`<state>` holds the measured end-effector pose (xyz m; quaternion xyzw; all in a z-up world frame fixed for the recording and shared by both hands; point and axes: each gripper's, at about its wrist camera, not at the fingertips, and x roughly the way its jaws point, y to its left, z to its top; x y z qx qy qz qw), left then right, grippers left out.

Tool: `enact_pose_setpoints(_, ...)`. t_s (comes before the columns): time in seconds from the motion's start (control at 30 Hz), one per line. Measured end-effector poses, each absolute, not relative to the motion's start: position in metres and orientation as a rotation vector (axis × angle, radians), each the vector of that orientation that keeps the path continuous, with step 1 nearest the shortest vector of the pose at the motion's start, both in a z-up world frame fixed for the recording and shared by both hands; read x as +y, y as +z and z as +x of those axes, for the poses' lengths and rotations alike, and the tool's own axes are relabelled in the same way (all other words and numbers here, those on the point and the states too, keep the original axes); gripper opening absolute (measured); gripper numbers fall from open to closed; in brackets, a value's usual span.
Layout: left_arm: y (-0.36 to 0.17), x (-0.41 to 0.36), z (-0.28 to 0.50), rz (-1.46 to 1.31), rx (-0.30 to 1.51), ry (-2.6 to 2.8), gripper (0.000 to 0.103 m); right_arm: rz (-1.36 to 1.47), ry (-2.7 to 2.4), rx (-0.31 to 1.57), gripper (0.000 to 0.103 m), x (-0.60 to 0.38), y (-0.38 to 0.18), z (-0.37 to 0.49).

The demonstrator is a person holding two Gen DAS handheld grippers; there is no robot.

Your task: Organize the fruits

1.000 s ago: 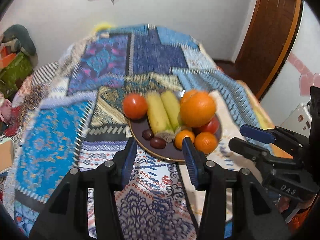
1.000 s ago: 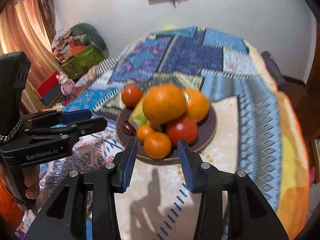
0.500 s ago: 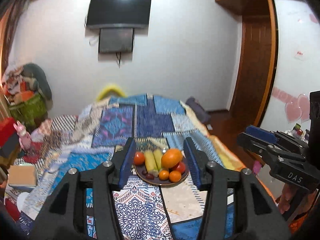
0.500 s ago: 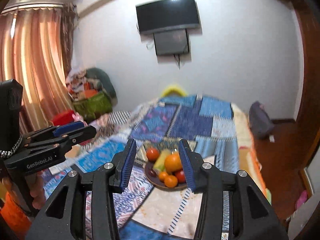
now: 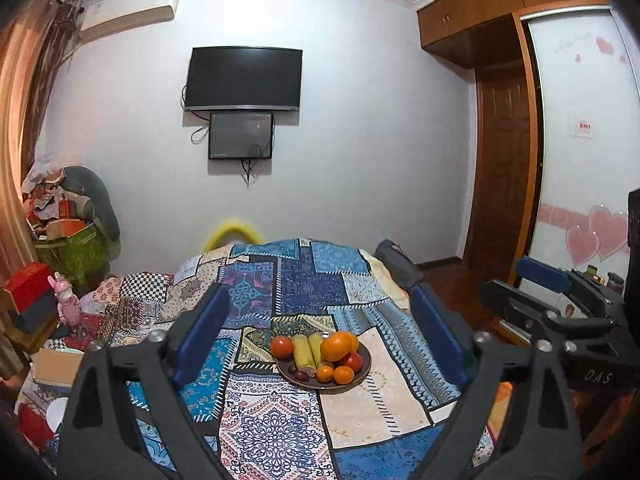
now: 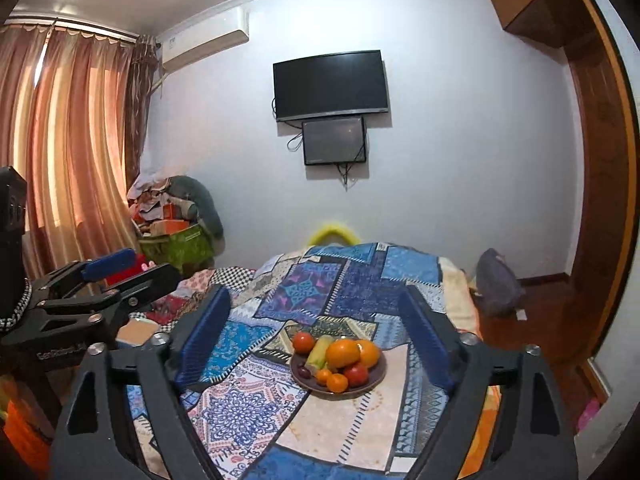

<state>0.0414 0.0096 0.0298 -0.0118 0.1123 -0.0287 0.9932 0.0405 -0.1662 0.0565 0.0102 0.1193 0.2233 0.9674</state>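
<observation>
While the fruit plate [image 5: 362,364] sits on the patchwork bedspread [image 5: 304,280] well ahead of you, your left gripper [image 5: 320,340] and right gripper [image 6: 316,340] both hang spread wide, holding nothing.

A bed covered by a blue patchwork quilt with geometric prints [image 5: 304,280] carries a round dark-brown plate [image 5: 362,364] heaped with oranges, tomatoes and yellow-green fruit near its foot.
</observation>
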Motion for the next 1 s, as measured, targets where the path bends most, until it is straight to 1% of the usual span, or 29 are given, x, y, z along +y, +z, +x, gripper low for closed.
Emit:
enact_pose_setpoints(0.07,0.031,0.011,0.038,-0.029,0.217,-0.054,0.098,0.016,0.437,0.229,0.098,-0.166,0.056,0.036)
enact_pose_setpoints(0.13,0.031,0.011,0.035,-0.029,0.208,-0.046,0.101,0.014,0.424,0.216,0.103,-0.165,0.056,0.034)
enact_pose_setpoints(0.4,0.030,0.012,0.028,-0.026,0.201,-0.047,0.102,0.011,0.419,0.210,0.103,-0.167,0.056,0.028)
enact_pose_setpoints(1.0,0.028,0.007,0.028,-0.009,0.201,-0.037,0.103,0.018,0.415,0.205,0.103,-0.169,0.054,0.024)
